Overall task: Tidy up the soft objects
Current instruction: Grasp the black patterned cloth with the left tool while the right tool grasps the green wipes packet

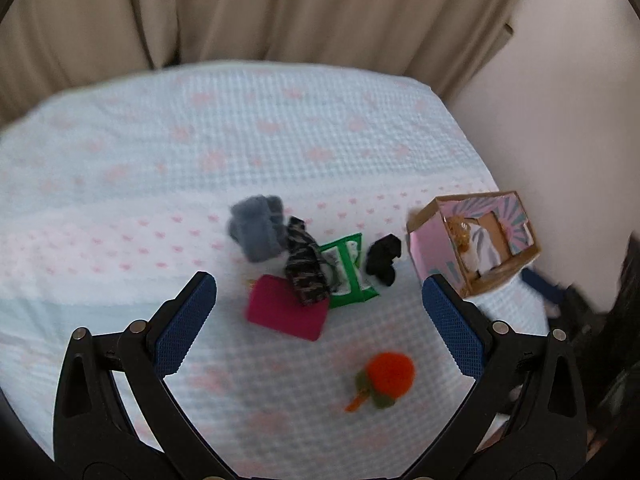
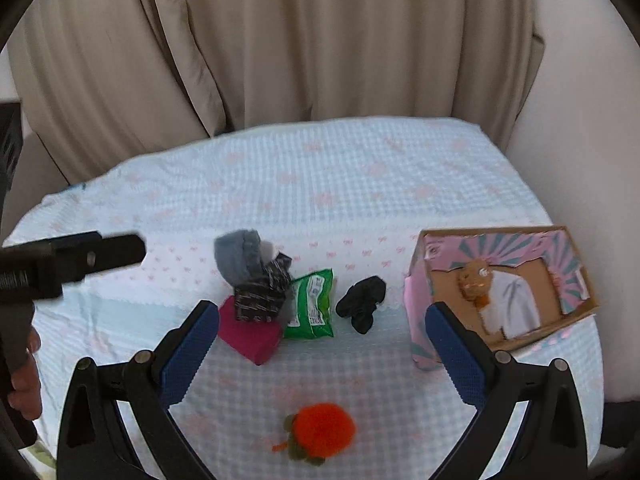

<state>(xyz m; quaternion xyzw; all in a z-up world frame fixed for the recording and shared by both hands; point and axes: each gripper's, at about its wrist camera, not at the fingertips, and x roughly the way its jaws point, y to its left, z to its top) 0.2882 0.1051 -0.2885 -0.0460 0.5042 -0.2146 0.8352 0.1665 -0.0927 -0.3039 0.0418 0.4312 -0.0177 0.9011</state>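
Observation:
On the pale blue bed cover lie a grey fuzzy cloth point(image 1: 256, 228) point(image 2: 237, 258), a dark patterned cloth point(image 1: 306, 272) point(image 2: 260, 292), a magenta pad point(image 1: 286, 314) point(image 2: 250, 334), a green packet point(image 1: 348, 276) point(image 2: 312, 306), a black cloth wad point(image 1: 383, 258) point(image 2: 362, 302) and an orange pom-pom toy point(image 1: 386, 376) point(image 2: 326, 428). My left gripper point(image 1: 320, 288) is open and empty above them. My right gripper point(image 2: 322, 320) is open and empty, the pom-pom just before it.
A pink cardboard box point(image 1: 476, 240) point(image 2: 500, 292) lies open on its side at the bed's right edge. Beige curtains point(image 2: 280, 40) hang behind the bed. The left tool's body and the hand holding it point(image 2: 48, 272) show at the left of the right wrist view.

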